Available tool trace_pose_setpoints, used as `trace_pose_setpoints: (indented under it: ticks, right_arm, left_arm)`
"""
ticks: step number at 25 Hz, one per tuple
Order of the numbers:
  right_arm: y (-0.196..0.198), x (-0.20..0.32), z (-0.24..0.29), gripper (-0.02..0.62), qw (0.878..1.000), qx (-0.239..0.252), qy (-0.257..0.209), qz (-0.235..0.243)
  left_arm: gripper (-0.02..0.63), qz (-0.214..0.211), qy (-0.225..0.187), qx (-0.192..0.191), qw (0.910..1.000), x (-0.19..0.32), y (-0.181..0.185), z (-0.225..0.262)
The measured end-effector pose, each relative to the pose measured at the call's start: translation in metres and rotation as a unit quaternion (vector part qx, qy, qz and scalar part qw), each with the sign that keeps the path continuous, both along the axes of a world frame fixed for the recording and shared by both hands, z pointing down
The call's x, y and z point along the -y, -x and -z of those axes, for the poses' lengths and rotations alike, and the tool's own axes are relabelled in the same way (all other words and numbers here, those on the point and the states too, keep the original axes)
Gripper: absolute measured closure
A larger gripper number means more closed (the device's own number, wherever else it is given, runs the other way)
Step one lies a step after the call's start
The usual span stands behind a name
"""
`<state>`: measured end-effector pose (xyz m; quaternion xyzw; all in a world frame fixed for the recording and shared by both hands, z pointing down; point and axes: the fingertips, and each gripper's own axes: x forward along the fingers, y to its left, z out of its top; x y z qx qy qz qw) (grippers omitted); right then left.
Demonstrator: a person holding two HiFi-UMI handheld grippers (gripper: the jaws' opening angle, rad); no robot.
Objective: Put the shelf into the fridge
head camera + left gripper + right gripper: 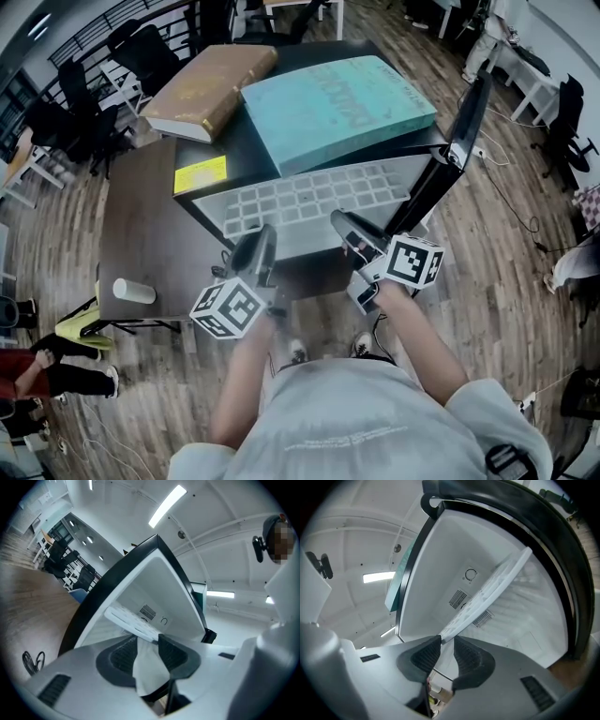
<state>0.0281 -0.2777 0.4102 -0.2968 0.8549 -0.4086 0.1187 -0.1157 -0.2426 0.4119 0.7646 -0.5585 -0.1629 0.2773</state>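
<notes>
with left gripper [265,236] and right gripper [341,221] both clamped on the shelf's [309,199] near edge, we have it partly inside the fridge [242,150], not yet seated.

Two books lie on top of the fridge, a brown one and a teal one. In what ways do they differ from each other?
Colour: the brown book has a mottled tan cover, while the teal book is pale blue-green with print on it.
Size: the teal book looks broader than the brown book.
Place: the brown book lies at the left of the fridge top, the teal book at the right.
Both lie flat and closed.
</notes>
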Motion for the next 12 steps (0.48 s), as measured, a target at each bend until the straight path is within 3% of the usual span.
trace_pose_setpoints:
  ticks: [12]
  right_arm:
    - [0.007, 0.024, -0.001, 0.492, 1.000, -0.002, -0.001, 0.003]
  left_arm:
    - [0.477, 0.010, 0.000, -0.018, 0.9998, 0.024, 0.005, -0.001]
